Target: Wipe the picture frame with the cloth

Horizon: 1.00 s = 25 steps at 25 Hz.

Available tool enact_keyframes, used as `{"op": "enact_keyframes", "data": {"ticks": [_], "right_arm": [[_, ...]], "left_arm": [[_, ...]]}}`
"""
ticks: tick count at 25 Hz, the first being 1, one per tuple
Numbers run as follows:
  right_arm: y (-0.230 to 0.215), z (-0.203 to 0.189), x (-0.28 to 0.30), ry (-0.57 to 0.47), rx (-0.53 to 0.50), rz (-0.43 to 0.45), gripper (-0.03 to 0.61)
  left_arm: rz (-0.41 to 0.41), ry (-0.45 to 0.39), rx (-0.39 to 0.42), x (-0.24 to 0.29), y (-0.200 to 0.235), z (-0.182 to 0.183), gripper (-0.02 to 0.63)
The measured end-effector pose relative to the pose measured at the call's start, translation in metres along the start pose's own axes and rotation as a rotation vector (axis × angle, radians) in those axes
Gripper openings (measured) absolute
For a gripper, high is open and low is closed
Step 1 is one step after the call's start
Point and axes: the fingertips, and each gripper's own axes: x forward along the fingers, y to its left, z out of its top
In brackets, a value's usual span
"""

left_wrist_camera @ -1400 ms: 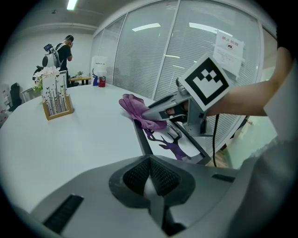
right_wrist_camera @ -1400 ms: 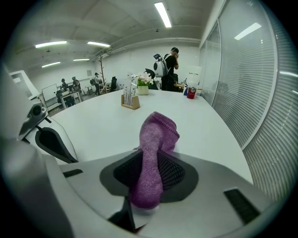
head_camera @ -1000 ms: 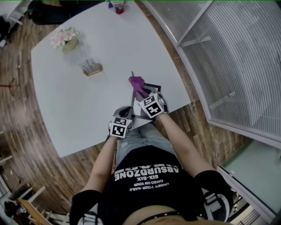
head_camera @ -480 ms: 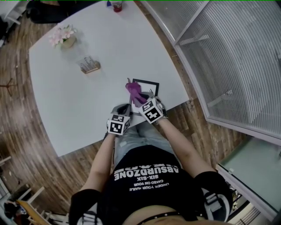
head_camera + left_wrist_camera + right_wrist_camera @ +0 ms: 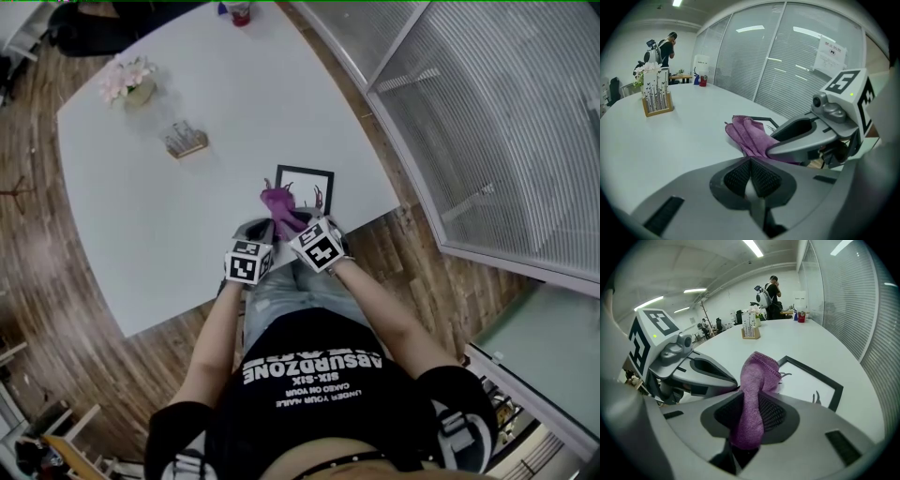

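The right tool [image 5: 749,420] clenches the soft, limp cloth [image 5: 759,376]; the left tool [image 5: 751,178] is closed, empty. The light frame [image 5: 836,389] may slide; steady its edge.

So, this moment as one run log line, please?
right hand-held gripper: shut on cloth | left hand-held gripper: shut, empty | frame: on table

"ABSURDZONE" and "SIX-SIX", upside down in white on the person's black shirt [image 5: 314,370]; smaller lines beneath illegible.
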Motion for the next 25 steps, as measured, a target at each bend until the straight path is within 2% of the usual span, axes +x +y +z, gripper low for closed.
{"op": "enact_keyframes", "data": {"ticks": [4,10,15,25], "right_arm": [[0.009,-0.003,-0.002,-0.014,0.043,0.009,0.11],[0.009,-0.003,0.0,-0.004,0.036,0.019,0.112],[0.008,-0.006,-0.002,-0.007,-0.001,-0.03,0.11],[-0.002,-0.021,-0.019,-0.006,0.022,-0.056,0.112]], "left_arm": [[0.004,-0.007,-0.002,0.0,0.0,0.001,0.015],[0.012,-0.013,0.01,0.001,0.001,0.001,0.015],[0.017,-0.018,0.007,0.001,0.001,0.001,0.015],[0.018,-0.013,0.019,0.0,0.001,0.0,0.015]]}}
